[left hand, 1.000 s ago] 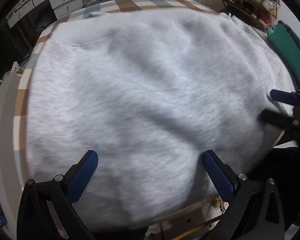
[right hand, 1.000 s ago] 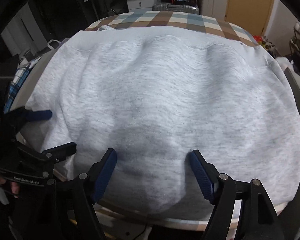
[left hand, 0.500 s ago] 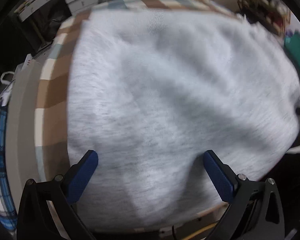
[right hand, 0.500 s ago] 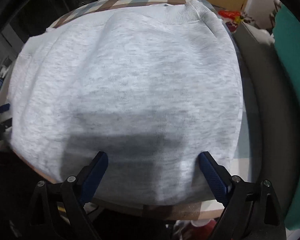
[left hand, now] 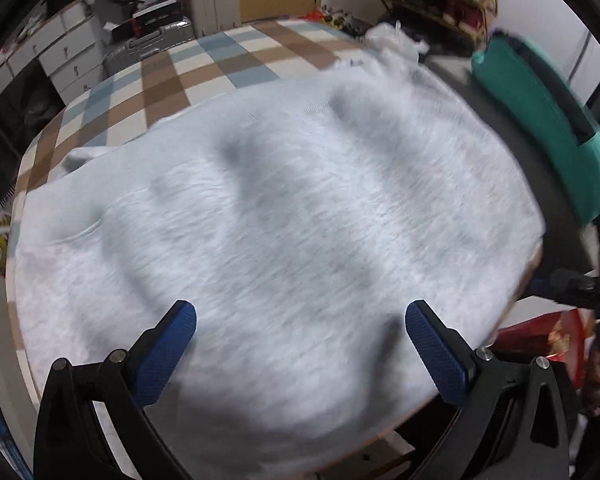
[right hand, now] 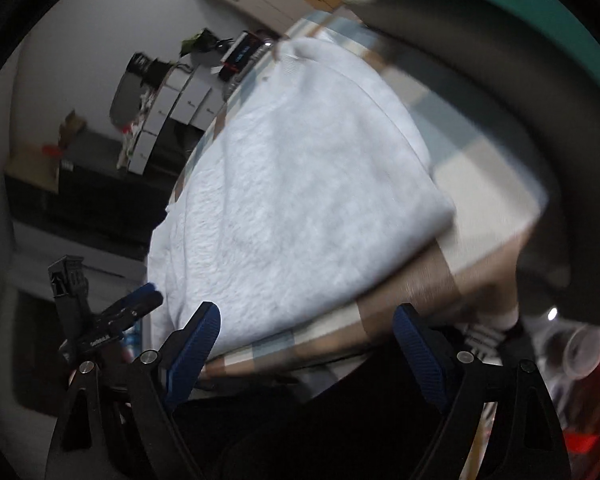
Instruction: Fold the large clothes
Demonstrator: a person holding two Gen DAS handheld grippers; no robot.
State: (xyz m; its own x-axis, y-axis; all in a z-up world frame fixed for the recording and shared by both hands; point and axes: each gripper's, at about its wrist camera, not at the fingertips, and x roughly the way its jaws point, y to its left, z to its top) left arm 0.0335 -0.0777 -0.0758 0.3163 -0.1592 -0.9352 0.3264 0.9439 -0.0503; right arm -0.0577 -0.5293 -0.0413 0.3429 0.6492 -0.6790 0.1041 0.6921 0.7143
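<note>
Between the spread blue fingers (left hand: 164,354) of the left gripper (left hand: 300,352), low in its frame, lies only grey sweatshirt (left hand: 276,232), ungrasped. Jaws of the right gripper (right hand: 306,354) have just been opening and stand wide at the bottom of its view, nothing pinched, over the checked tablecloth (right hand: 476,216) edge. The sweatshirt lies flat across the table, filling most of the left view; bare cloth shows at upper left. In the right view its long axis runs from lower left to its ribbed hem at upper centre, with open cloth to the right.
</note>
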